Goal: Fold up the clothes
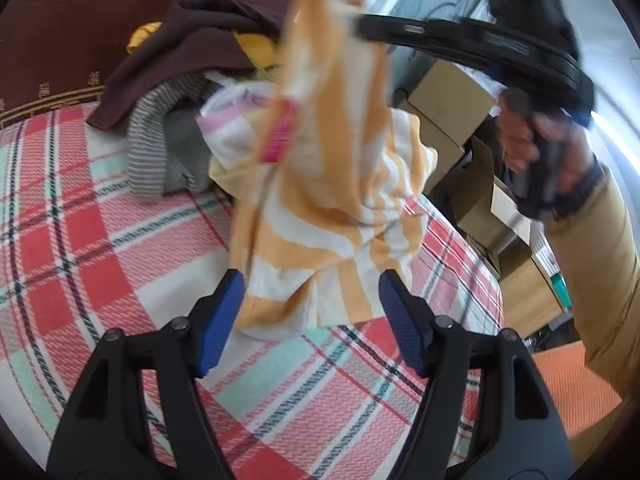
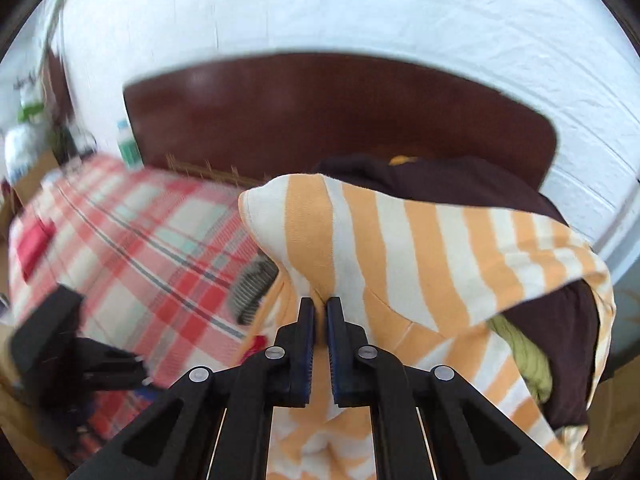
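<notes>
The right hand-held gripper (image 2: 319,304) pinches the striped garment (image 1: 320,184), which hangs lengthwise toward 6 o'clock between the wide-open left hand-held gripper (image 1: 310,280) pads.

L black two-finger gripper w/ blue pads (image 1: 311,292) jaws spread wide; R black gripper (image 2: 321,304) clamped tight, hand (image 1: 540,140) raised.

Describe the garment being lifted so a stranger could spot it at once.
Start at the bed with the red plaid blanket and dark wooden headboard. In front of the clothes pile hangs the orange-and-white striped garment, pinched by the right gripper. It alone has broad orange stripes and a pink tag.
</notes>
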